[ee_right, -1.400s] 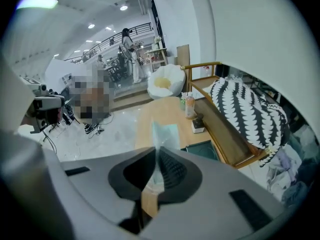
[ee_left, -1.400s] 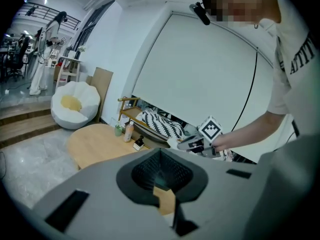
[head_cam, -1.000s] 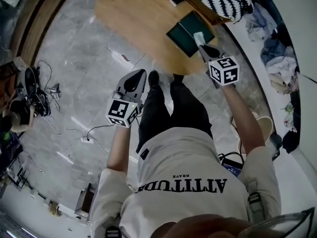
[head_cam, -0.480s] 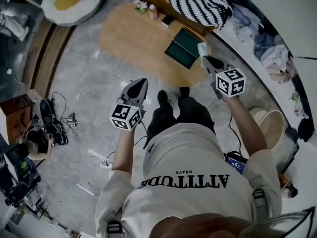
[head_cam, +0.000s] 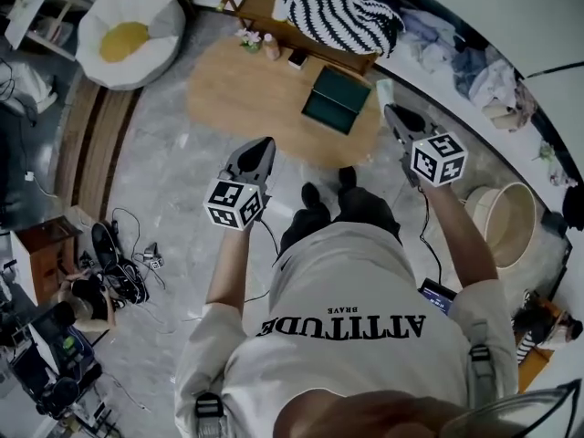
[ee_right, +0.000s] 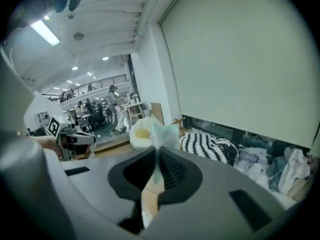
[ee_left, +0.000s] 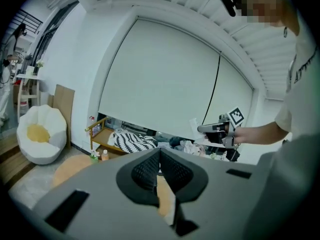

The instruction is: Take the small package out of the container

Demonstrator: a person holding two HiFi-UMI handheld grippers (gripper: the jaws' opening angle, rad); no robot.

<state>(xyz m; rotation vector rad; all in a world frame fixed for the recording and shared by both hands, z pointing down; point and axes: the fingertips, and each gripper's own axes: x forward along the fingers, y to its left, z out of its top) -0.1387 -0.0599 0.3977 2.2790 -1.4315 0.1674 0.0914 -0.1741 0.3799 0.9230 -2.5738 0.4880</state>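
While the right tool point(head_cam: 393, 110) pinches the small pale package point(ee_right: 159, 130) to keep it clear of the dark green box point(head_cam: 336, 99) near the oval wooden surface's point(head_cam: 239, 85) right edge, the spare left tool point(head_cam: 262, 145) hangs closed, empty.

We look down on a grey marble-tiled floor point(head_cam: 173, 181) where a pale oval wooden surface point(head_cam: 237, 89) stands. Beyond it is a low wooden bench point(head_cam: 263, 0) draped with a black-and-white striped blanket point(head_cam: 338, 16). A white beanbag point(head_cam: 128, 30) with a yellow middle sits to the left. Loose cables point(head_cam: 137, 245) trail over the floor — clothes point(head_cam: 474, 67) heap along the white wall. A wide pale roller blind point(ee_left: 165, 79) covers the window, and a strip light point(ee_right: 46, 32) glows on the slatted ceiling point(ee_right: 110, 9).
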